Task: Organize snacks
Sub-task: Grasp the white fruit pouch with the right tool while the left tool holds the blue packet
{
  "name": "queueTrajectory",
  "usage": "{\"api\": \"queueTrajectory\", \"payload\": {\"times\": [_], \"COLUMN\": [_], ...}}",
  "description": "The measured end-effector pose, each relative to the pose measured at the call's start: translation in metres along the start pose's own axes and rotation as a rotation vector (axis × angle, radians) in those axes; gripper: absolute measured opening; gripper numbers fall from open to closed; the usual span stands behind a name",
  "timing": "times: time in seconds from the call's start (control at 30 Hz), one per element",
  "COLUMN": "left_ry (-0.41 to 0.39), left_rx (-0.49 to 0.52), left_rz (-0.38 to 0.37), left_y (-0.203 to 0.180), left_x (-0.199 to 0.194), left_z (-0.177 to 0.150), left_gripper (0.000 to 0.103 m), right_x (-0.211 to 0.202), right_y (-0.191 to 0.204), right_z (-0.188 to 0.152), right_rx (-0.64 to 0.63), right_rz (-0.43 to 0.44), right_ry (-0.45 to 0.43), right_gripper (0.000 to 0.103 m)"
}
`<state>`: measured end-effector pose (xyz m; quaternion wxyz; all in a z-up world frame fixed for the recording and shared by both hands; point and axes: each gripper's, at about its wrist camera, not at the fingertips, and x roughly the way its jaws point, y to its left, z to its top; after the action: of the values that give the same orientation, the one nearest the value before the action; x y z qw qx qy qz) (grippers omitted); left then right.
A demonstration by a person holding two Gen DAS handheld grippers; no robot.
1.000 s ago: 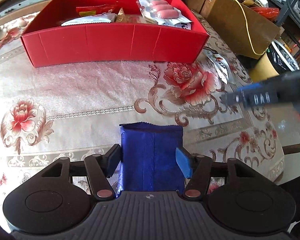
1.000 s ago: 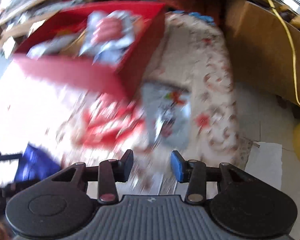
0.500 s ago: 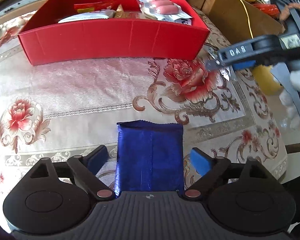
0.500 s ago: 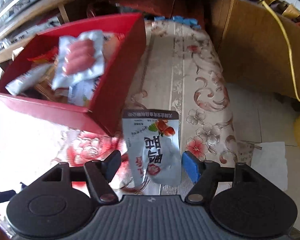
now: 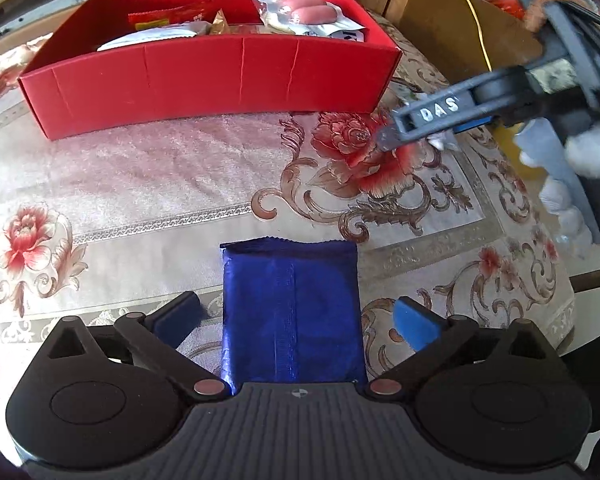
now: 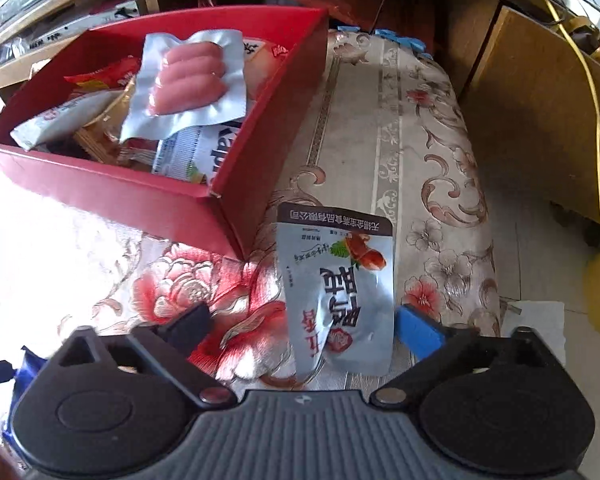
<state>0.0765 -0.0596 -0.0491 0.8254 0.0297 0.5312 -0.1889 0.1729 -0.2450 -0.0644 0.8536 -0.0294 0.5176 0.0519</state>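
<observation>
1. the left gripper (image 5: 296, 314) is seen spread wide, its jaws having just been opening; the blue packet (image 5: 290, 312) lies flat between them, a strip of cloth showing between the packet and each pad.
2. the right gripper (image 6: 302, 330) is likewise spread wide, its jaws having just been opening; the silver pouch (image 6: 340, 292) lies between them, just beside the blue pad (image 6: 418, 334) and well apart from the dark one, with no pad pressed on it.
3. beyond the blue packet, a broad bare stretch of floral tablecloth (image 5: 140, 184) is left open up to the red box (image 5: 204, 80).
4. the silver pouch is placed near the box's corner and near the table's right edge.
5. inside the box, a sausage pack (image 6: 190, 80) is laid on top of other snacks.
6. farthest off, a brown cardboard box (image 6: 540, 112) is seen past the table edge.
</observation>
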Motion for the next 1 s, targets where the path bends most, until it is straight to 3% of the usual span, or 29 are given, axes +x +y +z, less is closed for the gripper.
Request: {"api": "queueTrajectory", "payload": {"times": [0.07, 0.1, 0.23, 0.43, 0.53, 0.63, 0.8, 0.83, 0.87, 0.9, 0.97, 1.0], "left_ry": [-0.006, -0.009, -0.028, -0.037, -0.038, -0.036, -0.029, -0.024, -0.018, -0.016, -0.017, -0.017], "left_rx": [-0.022, -0.027, -0.015, -0.050, -0.058, -0.053, -0.069, -0.069, -0.072, -0.077, -0.073, -0.072], "left_rz": [0.006, 0.026, 0.085, 0.069, 0.051, 0.048, 0.042, 0.046, 0.050, 0.050, 0.046, 0.043], "left_y": [0.002, 0.002, 0.000, 0.004, 0.003, 0.000, 0.004, 0.004, 0.005, 0.005, 0.004, 0.003], "left_x": [-0.002, -0.004, -0.010, -0.021, -0.024, -0.024, -0.022, -0.021, -0.020, -0.018, -0.018, -0.017], "left_z": [0.000, 0.000, -0.006, -0.012, -0.014, -0.015, -0.016, -0.016, -0.016, -0.016, -0.016, -0.016], "left_gripper": [0.097, 0.094, 0.074, 0.057, 0.048, 0.048, 0.058, 0.072, 0.080, 0.081, 0.083, 0.084], "right_x": [-0.008, -0.011, -0.021, -0.040, -0.048, -0.055, -0.062, -0.062, -0.060, -0.058, -0.055, -0.056], "right_y": [0.001, 0.001, 0.005, 0.004, 0.000, -0.001, 0.000, 0.001, 0.001, 0.002, 0.003, 0.003], "right_z": [-0.004, -0.006, -0.016, -0.032, -0.040, -0.048, -0.053, -0.053, -0.051, -0.050, -0.044, -0.040], "right_rx": [-0.012, -0.014, -0.030, -0.011, 0.008, 0.019, 0.014, 0.009, 0.012, 0.015, 0.000, -0.004], "right_rz": [0.012, 0.006, 0.004, 0.039, 0.067, 0.085, 0.130, 0.143, 0.156, 0.152, 0.121, 0.102], "right_ry": [-0.011, -0.014, -0.018, -0.031, -0.033, -0.034, -0.035, -0.026, -0.015, -0.011, -0.009, -0.026], "right_gripper": [0.066, 0.061, 0.048, 0.032, 0.029, 0.027, 0.027, 0.028, 0.034, 0.038, 0.058, 0.061]}}
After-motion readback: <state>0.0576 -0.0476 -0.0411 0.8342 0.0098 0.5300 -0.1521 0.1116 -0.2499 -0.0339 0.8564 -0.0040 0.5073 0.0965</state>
